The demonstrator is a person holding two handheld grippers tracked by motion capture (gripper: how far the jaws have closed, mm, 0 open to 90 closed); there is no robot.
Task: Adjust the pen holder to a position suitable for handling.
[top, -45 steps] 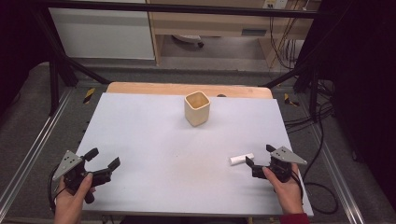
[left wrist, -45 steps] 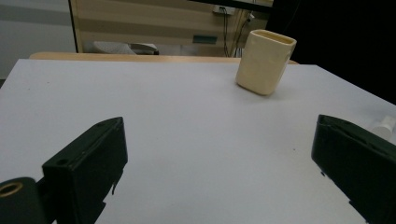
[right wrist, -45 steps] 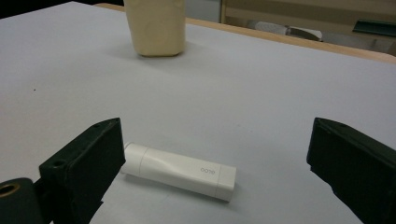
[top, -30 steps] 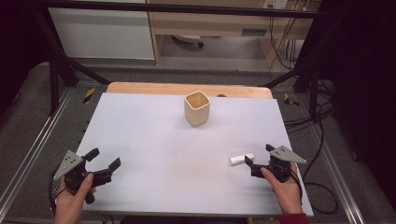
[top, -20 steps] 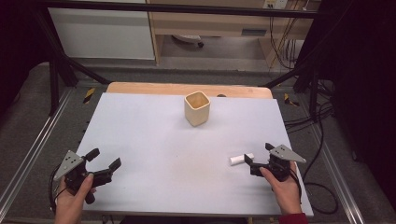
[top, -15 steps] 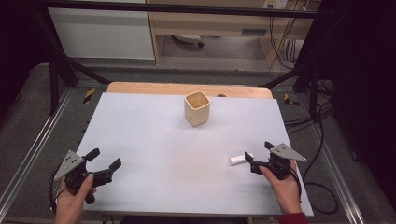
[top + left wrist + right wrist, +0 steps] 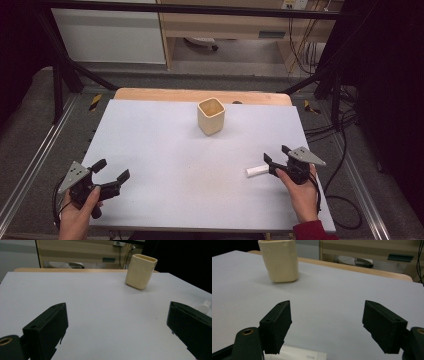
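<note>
Two grippers, both low at the near edge of the table (image 7: 165, 145). Right gripper (image 7: 276, 158): jaws spread wide, nothing between them; held in the person's right hand (image 7: 298, 187) at the near right of the white surface. A small white tube (image 7: 257, 170) lies flat just beside its left jaw tip in the high view; whether jaw and tube touch cannot be told. In the right gripper view the tube (image 7: 297, 354) sits at the bottom edge, under the left jaw, with a printed label partly readable.

Left gripper (image 7: 111, 172): jaws also wide apart, empty; held in the left hand (image 7: 77, 217) at the near left corner, well apart from the tube. The left gripper view catches the tube's end (image 7: 204, 306) at far right, beyond the right jaw.

Cream square-sided cup (image 7: 210, 116): upright, open top, at the far centre of the table, well apart from both grippers. A wooden strip (image 7: 150, 94) runs along the far table edge. Cables (image 7: 335, 130) trail on the floor at right.
</note>
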